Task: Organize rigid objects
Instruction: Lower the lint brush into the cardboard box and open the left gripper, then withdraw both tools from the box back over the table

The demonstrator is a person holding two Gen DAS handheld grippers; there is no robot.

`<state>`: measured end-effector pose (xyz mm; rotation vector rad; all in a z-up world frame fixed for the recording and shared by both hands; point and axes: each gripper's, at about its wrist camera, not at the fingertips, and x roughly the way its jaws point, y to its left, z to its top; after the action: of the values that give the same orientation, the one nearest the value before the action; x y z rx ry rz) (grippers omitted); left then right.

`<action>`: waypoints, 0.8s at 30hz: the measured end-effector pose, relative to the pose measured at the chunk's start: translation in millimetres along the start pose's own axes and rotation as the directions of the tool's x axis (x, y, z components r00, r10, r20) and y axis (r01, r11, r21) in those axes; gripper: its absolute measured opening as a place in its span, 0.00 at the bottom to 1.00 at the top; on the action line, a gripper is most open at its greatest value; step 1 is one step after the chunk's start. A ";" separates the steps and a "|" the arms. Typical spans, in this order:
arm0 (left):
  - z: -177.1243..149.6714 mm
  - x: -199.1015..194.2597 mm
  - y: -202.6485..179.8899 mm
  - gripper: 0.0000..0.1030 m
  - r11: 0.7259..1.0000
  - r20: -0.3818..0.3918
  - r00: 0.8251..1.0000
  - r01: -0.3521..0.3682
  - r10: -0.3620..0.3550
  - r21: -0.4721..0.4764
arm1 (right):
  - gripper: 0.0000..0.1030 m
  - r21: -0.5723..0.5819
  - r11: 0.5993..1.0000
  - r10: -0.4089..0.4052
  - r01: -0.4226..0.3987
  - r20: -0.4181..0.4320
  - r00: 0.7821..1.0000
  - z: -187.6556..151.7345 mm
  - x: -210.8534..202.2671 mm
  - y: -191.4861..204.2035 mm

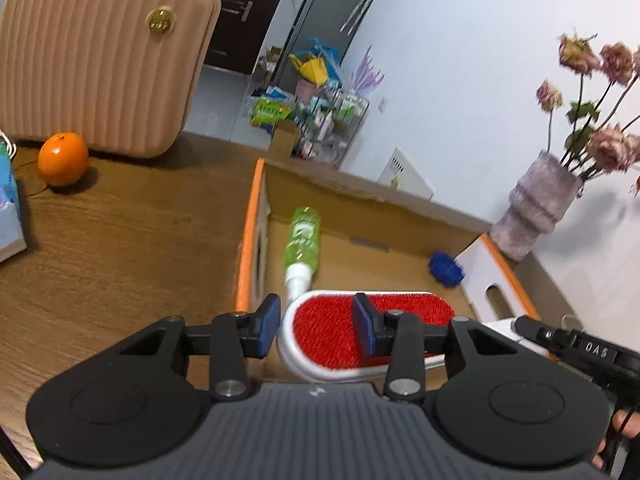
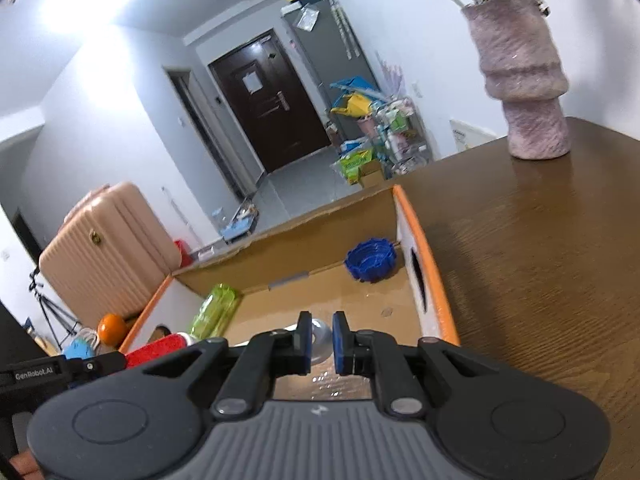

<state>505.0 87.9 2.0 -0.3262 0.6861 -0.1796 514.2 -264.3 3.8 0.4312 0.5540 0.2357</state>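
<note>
From the left wrist, our left gripper clamps the red lint brush over the near edge of the cardboard box; we should lower it flat beside the green bottle.

From the right wrist, our right gripper pinches a silver piece, unidentifiable, above the box's near edge.

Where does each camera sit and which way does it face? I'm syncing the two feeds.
Left wrist: on the left gripper, facing the cardboard box, holding the red brush; the right gripper shows.
Right wrist: on the right gripper, facing the box; fingertips show.
Shared: box, green bottle, blue cap, orange, vase.
</note>
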 end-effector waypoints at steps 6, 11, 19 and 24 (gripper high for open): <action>1.4 -13.9 -5.9 0.39 0.999 0.003 1.000 -0.026 0.026 0.032 | 0.06 -0.085 0.996 -0.010 0.006 -0.048 0.999 -10.9 13.1 10.0; -0.3 -59.4 -25.2 0.43 0.994 0.060 0.998 -0.037 0.031 0.098 | 0.08 -0.139 0.990 -0.006 0.004 -0.008 1.000 -6.3 -16.8 22.2; -68.2 -167.7 -64.7 0.60 0.962 0.199 0.976 -0.131 0.083 0.241 | 0.13 -0.326 0.945 0.046 -0.013 0.093 0.995 -10.9 -133.1 48.6; -140.0 -222.0 -85.3 0.72 0.922 0.329 0.930 -0.264 0.164 0.285 | 0.24 -0.426 0.904 0.037 0.037 0.163 0.986 -54.6 -207.9 58.3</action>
<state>240.8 34.8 61.6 0.0439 0.3768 -0.0272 306.2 -263.0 83.5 0.0208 0.3226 0.3099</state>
